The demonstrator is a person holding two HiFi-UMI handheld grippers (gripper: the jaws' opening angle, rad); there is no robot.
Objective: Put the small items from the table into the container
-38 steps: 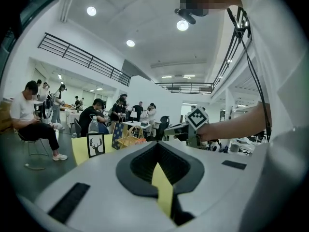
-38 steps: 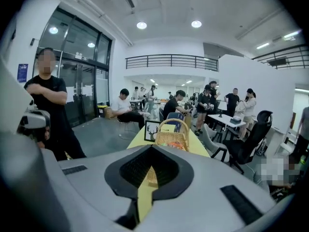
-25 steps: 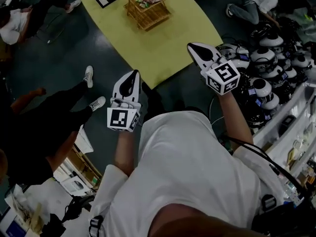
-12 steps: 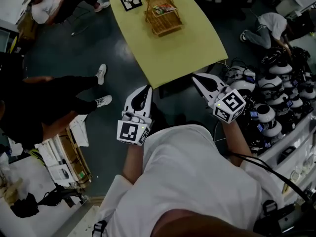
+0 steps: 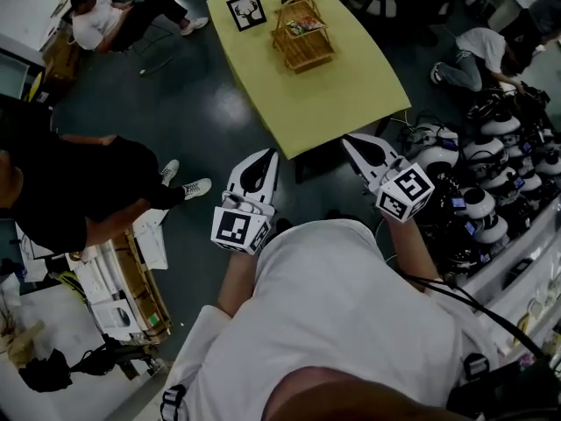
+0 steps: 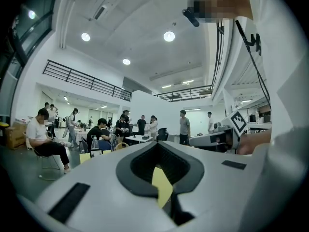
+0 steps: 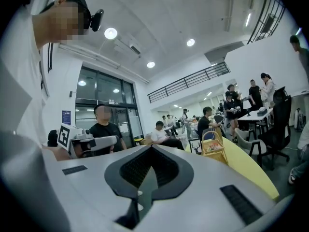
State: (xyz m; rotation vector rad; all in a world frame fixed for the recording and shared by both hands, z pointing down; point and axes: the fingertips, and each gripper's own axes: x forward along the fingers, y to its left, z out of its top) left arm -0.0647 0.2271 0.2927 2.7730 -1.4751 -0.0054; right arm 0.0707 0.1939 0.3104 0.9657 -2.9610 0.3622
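We held left hand-held gripper (image 5: 265,157) and right hand-held gripper (image 5: 350,141) closed, empty, off the near corner of the yellow counter (image 5: 351,90).

You hold two white-and-black two-jaw grippers: the left gripper (image 5: 265,158) and the right gripper (image 5: 352,144). Ahead of you is one yellow tabletop (image 5: 351,86). It carries one woven wicker basket (image 5: 307,55) near its far edge and one white card with a black deer head (image 5: 246,10) at its far left corner. The colourful packets (image 5: 302,26) in the basket are too small to count. Three other people are around the table: one person in white (image 5: 96,20), one person in black (image 5: 70,191) and one crouching person (image 5: 478,46).
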